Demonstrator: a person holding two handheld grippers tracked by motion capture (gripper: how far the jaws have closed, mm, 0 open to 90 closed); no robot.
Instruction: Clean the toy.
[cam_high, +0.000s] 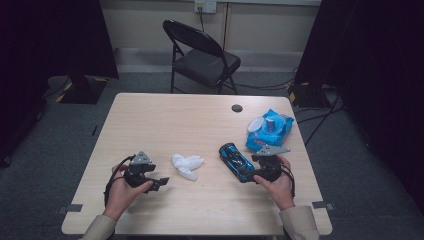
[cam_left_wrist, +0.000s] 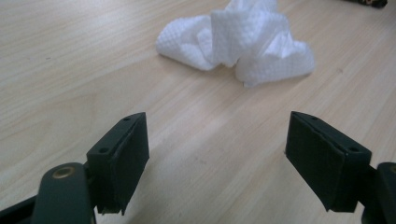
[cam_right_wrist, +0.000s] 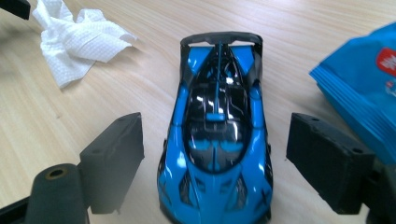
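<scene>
The right gripper stood open, jaws flanking the blue toy car without touching; the left gripper gaped empty, facing the crumpled white wipe nearby; a blue wipes pack lay beyond the car.

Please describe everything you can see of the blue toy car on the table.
The toy car is a low, glossy sports-car model, bright blue with black panels, a dark cockpit and a black rear wing; it looks like plastic. It stands on its wheels on the right part of the wooden table, between the white tissue and the blue wipes packet. Its nose lies between the open jaws of the right gripper, which do not press on it.
</scene>
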